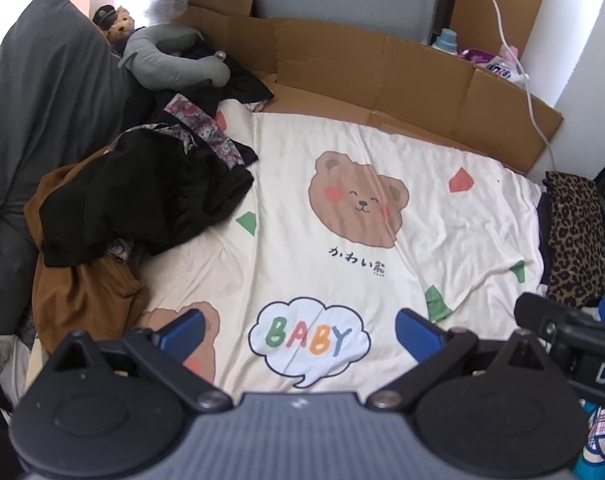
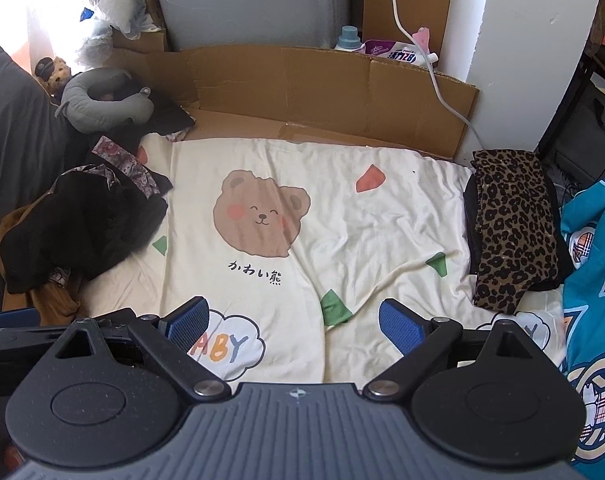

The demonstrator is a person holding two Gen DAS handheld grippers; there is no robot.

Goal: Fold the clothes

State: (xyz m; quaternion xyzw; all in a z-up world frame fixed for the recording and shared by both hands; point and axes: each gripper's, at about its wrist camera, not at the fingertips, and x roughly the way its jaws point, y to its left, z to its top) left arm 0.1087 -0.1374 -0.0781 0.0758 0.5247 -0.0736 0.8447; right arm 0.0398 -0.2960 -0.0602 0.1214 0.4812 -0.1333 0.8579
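Note:
A heap of unfolded clothes lies at the left of the bed: a black garment (image 1: 142, 200) (image 2: 82, 224) on top, a brown one (image 1: 82, 304) (image 2: 18, 224) under it, a floral piece (image 1: 206, 128) (image 2: 118, 160) behind. A folded leopard-print garment (image 1: 574, 236) (image 2: 510, 232) rests at the bed's right edge. My left gripper (image 1: 298, 332) hovers open above the "BABY" print, nothing between its blue pads. My right gripper (image 2: 290, 326) is also open, empty, over the sheet's near middle. Each gripper's body shows at the edge of the other's view.
The cream bear-print sheet (image 1: 342, 160) (image 2: 382, 216) covers the bed. Cardboard panels (image 1: 382, 64) (image 2: 302, 88) line the far side. A grey pillow (image 1: 42, 100), neck pillow (image 1: 170, 56) (image 2: 102, 96) and teddy bear (image 1: 118, 24) sit far left. A teal blanket (image 2: 594, 280) lies right; a white cable (image 2: 442, 80) hangs behind.

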